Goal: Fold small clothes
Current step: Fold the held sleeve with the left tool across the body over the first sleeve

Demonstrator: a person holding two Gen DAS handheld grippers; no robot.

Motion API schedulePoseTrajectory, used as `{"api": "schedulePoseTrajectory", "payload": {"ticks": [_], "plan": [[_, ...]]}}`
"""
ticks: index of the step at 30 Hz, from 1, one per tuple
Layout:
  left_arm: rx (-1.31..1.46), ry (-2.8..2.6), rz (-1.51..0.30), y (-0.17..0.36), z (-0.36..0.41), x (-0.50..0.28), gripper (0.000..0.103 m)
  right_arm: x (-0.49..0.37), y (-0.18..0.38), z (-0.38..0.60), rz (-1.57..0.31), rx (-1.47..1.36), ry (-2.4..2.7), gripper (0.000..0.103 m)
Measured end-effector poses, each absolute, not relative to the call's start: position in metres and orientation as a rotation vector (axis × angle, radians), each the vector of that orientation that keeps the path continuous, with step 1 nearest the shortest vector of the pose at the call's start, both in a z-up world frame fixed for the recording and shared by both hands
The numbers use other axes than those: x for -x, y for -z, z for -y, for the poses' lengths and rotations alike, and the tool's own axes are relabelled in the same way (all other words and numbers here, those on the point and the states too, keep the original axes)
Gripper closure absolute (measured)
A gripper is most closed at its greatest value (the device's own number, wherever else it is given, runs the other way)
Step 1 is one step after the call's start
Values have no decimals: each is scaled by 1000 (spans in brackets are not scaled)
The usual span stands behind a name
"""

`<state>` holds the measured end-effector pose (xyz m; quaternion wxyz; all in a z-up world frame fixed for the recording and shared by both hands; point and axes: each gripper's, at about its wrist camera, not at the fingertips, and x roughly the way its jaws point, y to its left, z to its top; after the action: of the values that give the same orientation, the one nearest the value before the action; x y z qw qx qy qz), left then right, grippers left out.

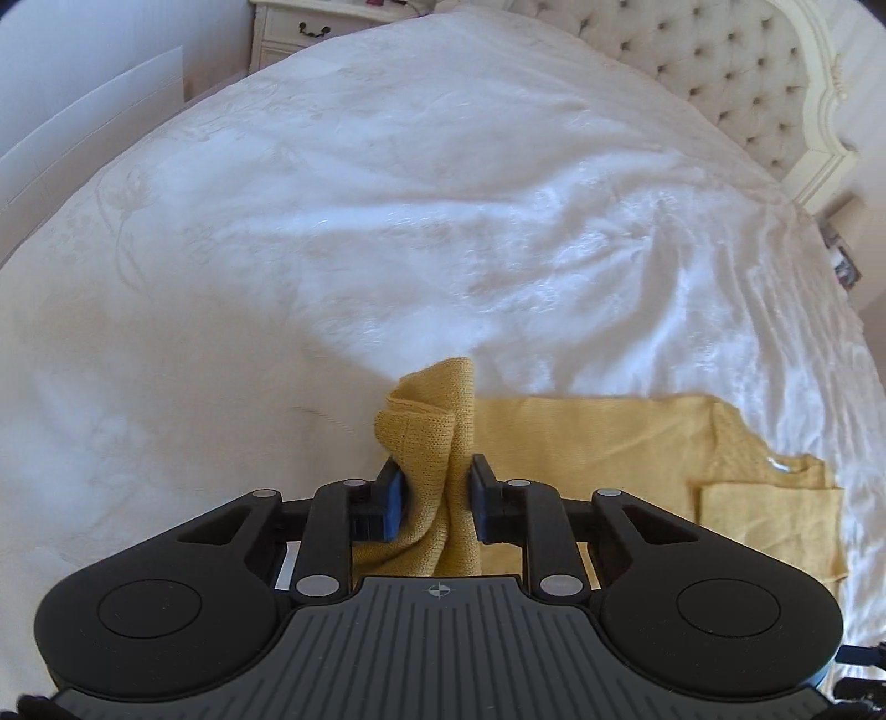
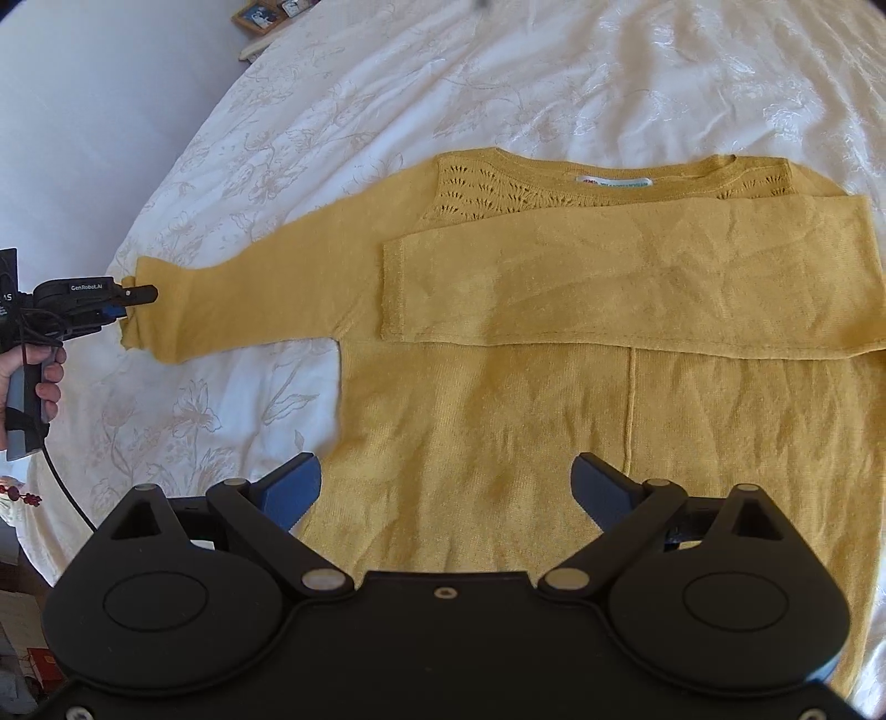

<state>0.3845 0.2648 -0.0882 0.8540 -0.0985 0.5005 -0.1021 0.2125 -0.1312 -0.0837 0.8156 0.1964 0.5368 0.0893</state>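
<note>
At the far left of the right wrist view, a person's hand point(image 2: 33, 387) grips the handle of the left tool point(image 2: 133, 296), whose jaws are clamped on the cuff of the outstretched sleeve point(image 2: 232, 304) of a mustard-yellow knitted sweater point(image 2: 498, 421). That sweater lies flat on the white floral-embroidered bedspread point(image 2: 343, 99), neckline away from the camera and hem toward it, so its body runs near to far while the free sleeve stretches straight out to the left, its long axis across the picture. The other sleeve point(image 2: 692, 277) is already folded across the chest, lying level from the right edge toward the middle, just below the openwork yoke and the white neck label point(image 2: 614, 181). In the foreground the right tool point(image 2: 446, 487) hangs over the lower part of the sweater with its blue-padded fingers point(image 2: 293, 487) spread wide apart and nothing between them. The left wrist view gives what this one cannot: up close, the bunched cuff fabric stands upright between the blue pads point(image 1: 394, 501), which press on it from both sides, while the rest of the yellow knit trails off to the right across the bedspread. It also shows a cream tufted headboard point(image 1: 720, 72) at the upper right and a pale bedside cabinet point(image 1: 310, 27) at the upper left.
</note>
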Motion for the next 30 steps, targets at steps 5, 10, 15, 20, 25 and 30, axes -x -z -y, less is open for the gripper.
{"api": "schedulePoseTrajectory", "payload": {"ticks": [5, 10, 15, 20, 25, 30], "plan": [[248, 333, -1002, 58, -193, -370, 80, -194, 92, 158, -1133, -483, -216, 6], [250, 454, -964, 46, -104, -360, 80, -175, 96, 195, -1117, -533, -211, 6], [203, 460, -969, 55, -36, -338, 76, -165, 90, 220, -1078, -470, -225, 5], [70, 343, -979, 71, -16, -305, 58, -172, 79, 222, -1034, -398, -274, 1], [-69, 244, -1025, 98, -27, -273, 58, -189, 73, 208, -985, -361, -315, 1], [-28, 184, -1117, 133, -55, -261, 57, -211, 63, 178, -933, -270, -264, 1]]}}
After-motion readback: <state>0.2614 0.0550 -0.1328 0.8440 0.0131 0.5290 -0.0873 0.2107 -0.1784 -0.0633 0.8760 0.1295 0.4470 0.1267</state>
